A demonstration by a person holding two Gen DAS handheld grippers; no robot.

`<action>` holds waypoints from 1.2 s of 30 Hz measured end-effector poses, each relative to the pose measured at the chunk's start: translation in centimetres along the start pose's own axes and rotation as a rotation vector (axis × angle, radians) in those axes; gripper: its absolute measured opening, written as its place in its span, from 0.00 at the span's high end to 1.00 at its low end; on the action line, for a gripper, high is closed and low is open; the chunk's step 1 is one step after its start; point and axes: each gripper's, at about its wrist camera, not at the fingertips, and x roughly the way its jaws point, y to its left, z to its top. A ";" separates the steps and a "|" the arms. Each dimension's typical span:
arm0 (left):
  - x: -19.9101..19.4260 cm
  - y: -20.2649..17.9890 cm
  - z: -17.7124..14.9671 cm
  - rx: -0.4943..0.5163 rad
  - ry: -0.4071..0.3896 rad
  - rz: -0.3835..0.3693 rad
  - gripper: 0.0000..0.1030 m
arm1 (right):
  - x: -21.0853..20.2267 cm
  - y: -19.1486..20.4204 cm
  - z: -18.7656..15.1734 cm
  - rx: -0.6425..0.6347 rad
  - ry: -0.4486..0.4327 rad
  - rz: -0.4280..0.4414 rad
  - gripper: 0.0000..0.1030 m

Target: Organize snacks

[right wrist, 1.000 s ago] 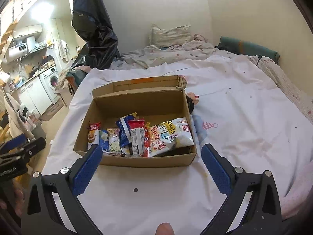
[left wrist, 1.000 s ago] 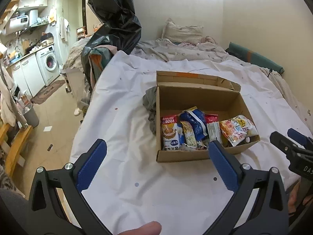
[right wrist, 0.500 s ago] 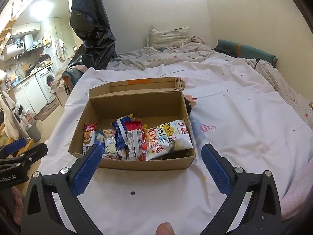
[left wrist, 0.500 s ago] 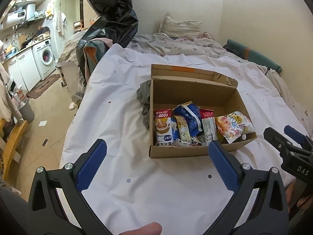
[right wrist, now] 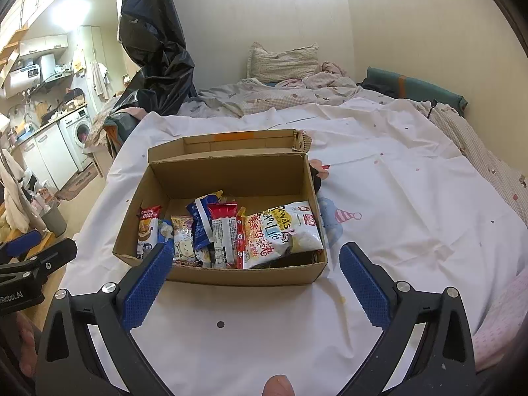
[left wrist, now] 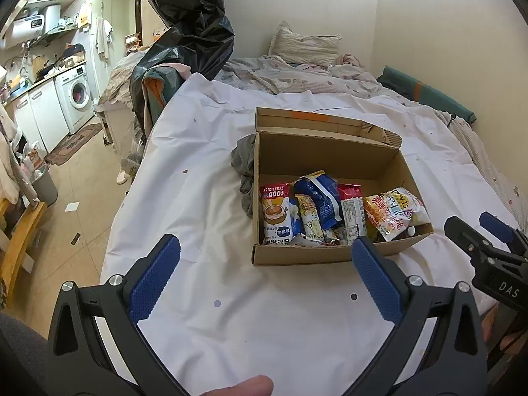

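An open cardboard box (left wrist: 316, 161) sits on a white sheet (left wrist: 198, 204) on a bed; it also shows in the right wrist view (right wrist: 231, 175). Several snack packets stand in it: a white-and-red FOOD pack (left wrist: 276, 214), a blue bag (left wrist: 320, 198), a red-topped pack (right wrist: 223, 231) and a white chip bag (right wrist: 283, 234). My left gripper (left wrist: 264, 264) is open and empty, short of the box's near wall. My right gripper (right wrist: 255, 267) is open and empty, at the box's near wall. Each gripper shows in the other's view, at the right edge (left wrist: 478, 241) and left edge (right wrist: 36, 250).
A grey cloth (left wrist: 244, 165) lies against the box's left side. A black plastic bag (left wrist: 188, 33) hangs at the bed's far left. A pillow (left wrist: 303, 48) and rumpled bedding lie behind. The bed edge drops to a tiled floor (left wrist: 76, 181) on the left, with a washing machine (left wrist: 77, 95) beyond.
Both grippers have moved a little closer to the box, which sits lower and larger in both views. Both stay open and empty.
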 end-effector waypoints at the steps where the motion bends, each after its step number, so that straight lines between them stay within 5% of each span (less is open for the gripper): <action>1: 0.0 0.0 0.0 -0.001 0.000 -0.002 0.00 | 0.0 0.0 0.0 0.000 0.000 0.002 0.00; 36: 0.0 0.2 0.0 -0.003 0.015 -0.003 0.00 | -0.2 -0.2 0.1 0.000 -0.002 0.006 0.00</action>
